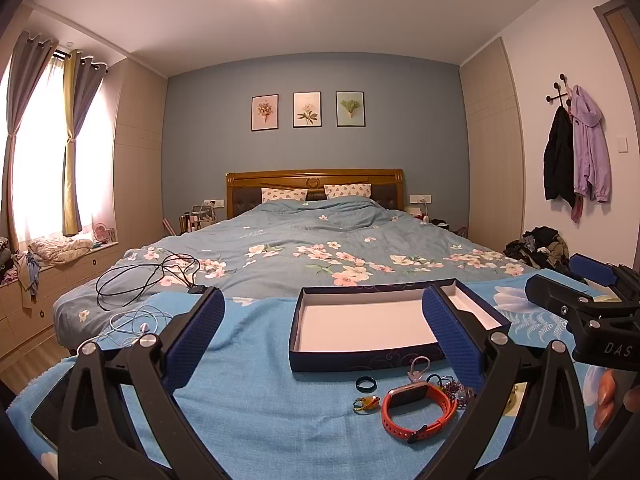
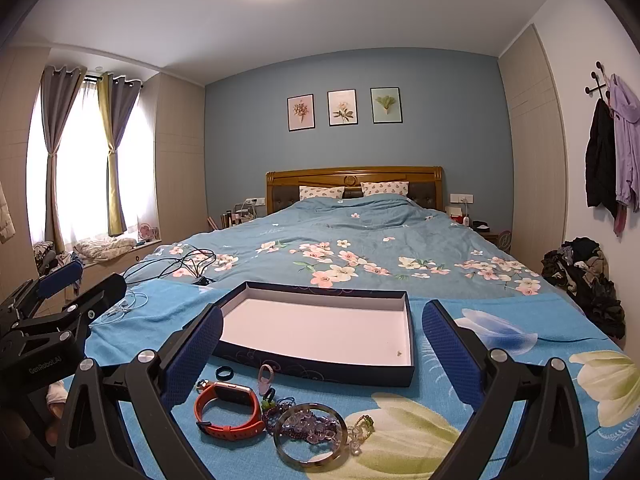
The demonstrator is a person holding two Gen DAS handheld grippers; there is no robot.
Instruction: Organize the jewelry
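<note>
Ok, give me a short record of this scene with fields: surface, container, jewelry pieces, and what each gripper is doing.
surface: blue floral blanket at the foot of a bed
container: dark blue box, open, almost empty
jewelry: orange watch, dark ring, bangle, purple beads, all outside the box, near its front edge
left gripper: jaws open, holding nothing
right gripper: jaws open, holding nothing

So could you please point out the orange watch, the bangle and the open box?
orange watch (image 2: 228, 410): right wrist view, on its strap.
bangle (image 2: 282, 446): right wrist view, on its left rim.
open box (image 2: 320, 370): right wrist view, on its front wall.
</note>
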